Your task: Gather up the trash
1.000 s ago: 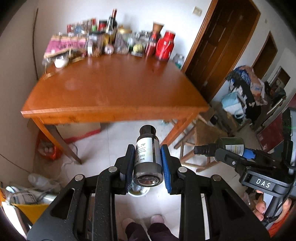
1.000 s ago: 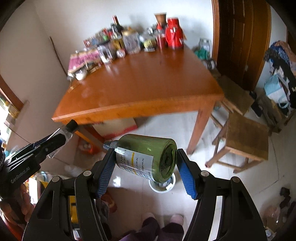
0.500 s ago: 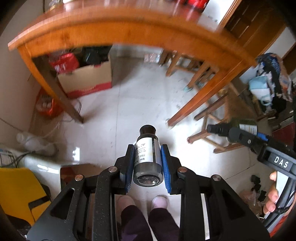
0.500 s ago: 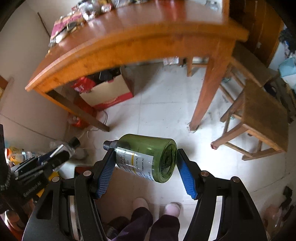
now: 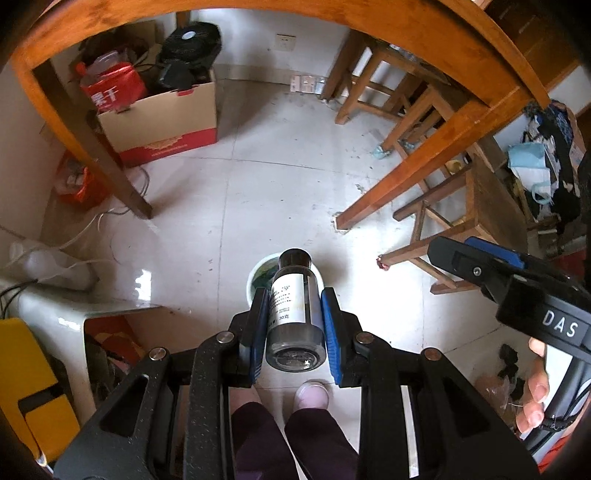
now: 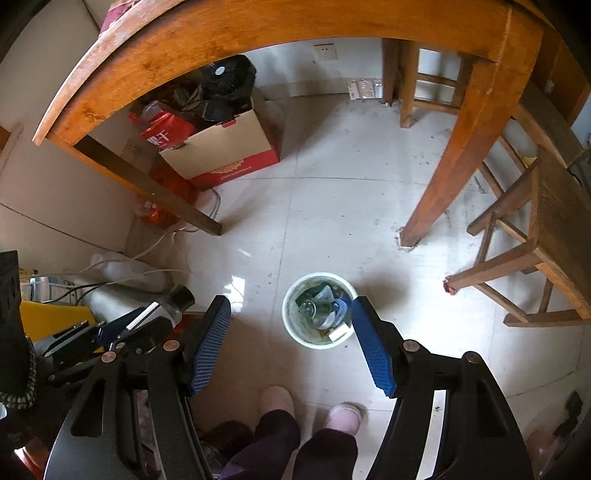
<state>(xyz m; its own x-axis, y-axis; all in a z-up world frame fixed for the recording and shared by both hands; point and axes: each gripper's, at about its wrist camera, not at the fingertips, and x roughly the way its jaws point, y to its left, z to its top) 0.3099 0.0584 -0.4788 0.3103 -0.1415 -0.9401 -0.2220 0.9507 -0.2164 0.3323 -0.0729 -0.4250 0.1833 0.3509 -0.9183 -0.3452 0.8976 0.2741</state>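
My left gripper (image 5: 293,291) is shut on a small dark bottle (image 5: 291,306) with a white label, its black cap pointing down over a white trash bin (image 5: 257,271) on the floor. My right gripper (image 6: 291,301) stands open with nothing between its blue pads (image 6: 371,350), right above the same bin (image 6: 318,344). Inside the bin lie green glass (image 6: 319,290), a clear glass piece and scraps. From the right wrist view, the left gripper (image 6: 147,321) and its bottle (image 6: 177,301) show at the left. The right gripper (image 5: 480,264) reaches in from the right of the left wrist view.
A wooden table's edge (image 6: 258,22) arches overhead, its legs (image 6: 443,177) (image 5: 99,155) standing on the tiled floor. Beneath it is a cardboard box (image 6: 229,155) holding a fan. Wooden stools (image 6: 546,229) stand at the right, a power strip (image 5: 48,264) at the left. The person's feet (image 6: 310,410) are below.
Both grippers sank from above the table to below its edge and tilted toward the floor bin. The green bottle has left the right gripper's jaws. The left still grips its small bottle.
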